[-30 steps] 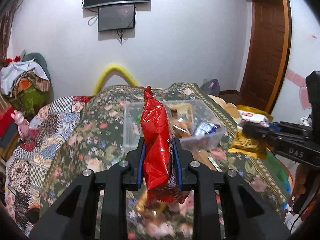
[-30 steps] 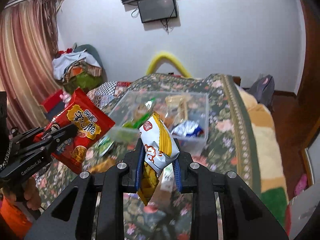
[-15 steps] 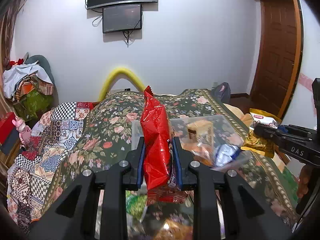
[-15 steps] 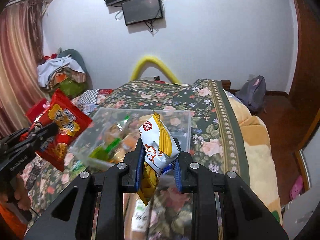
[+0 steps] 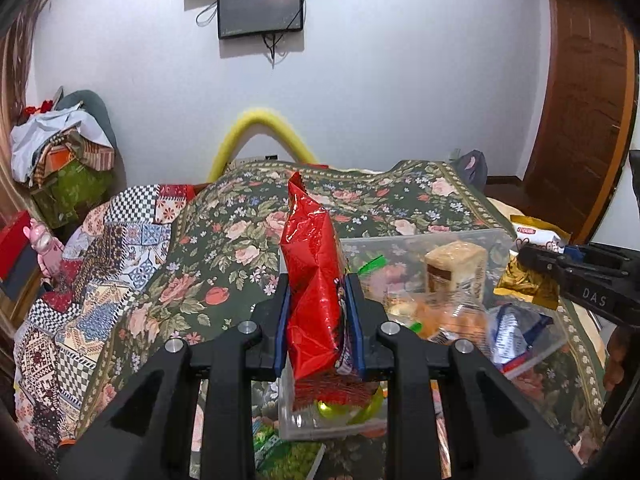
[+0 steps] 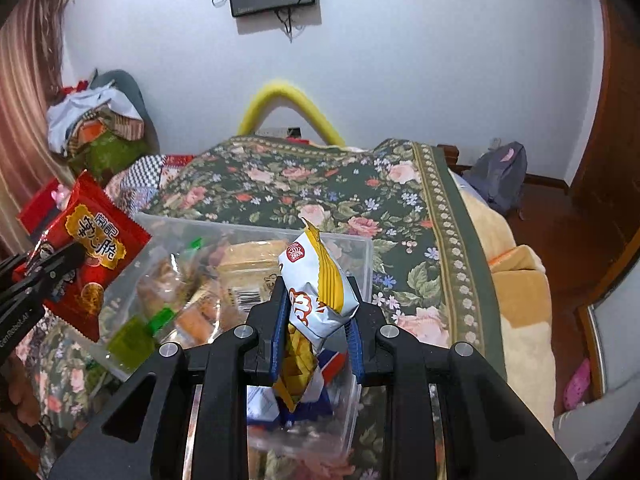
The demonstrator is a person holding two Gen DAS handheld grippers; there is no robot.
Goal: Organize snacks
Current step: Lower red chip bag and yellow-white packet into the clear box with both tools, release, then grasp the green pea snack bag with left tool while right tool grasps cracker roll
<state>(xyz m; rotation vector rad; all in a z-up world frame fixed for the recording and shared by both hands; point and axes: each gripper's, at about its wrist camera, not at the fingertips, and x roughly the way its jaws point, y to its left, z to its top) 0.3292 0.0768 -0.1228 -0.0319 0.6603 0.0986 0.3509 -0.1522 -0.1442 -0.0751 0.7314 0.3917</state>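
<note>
My left gripper (image 5: 319, 320) is shut on a red foil snack bag (image 5: 314, 284) held upright over the near left corner of a clear plastic bin (image 5: 448, 240). The bin holds several snacks. My right gripper (image 6: 318, 328) is shut on a white and yellow snack packet (image 6: 320, 292) over the bin's (image 6: 352, 244) near right part. The red bag also shows in the right wrist view (image 6: 90, 256), at the left beside the bin. The right gripper and its packet (image 5: 528, 264) show at the right edge of the left wrist view.
The bin sits on a bed with a floral cover (image 5: 248, 240). A patchwork quilt (image 5: 88, 280) lies to the left. Loose packets (image 5: 280, 448) lie on the cover by the bin's near side. A wooden door (image 5: 580, 100) stands at the right, a clothes pile (image 6: 96, 128) at the left.
Both grippers have moved forward with their packets, from short of the bin to over it. The bin now fills the lower part of both views.
</note>
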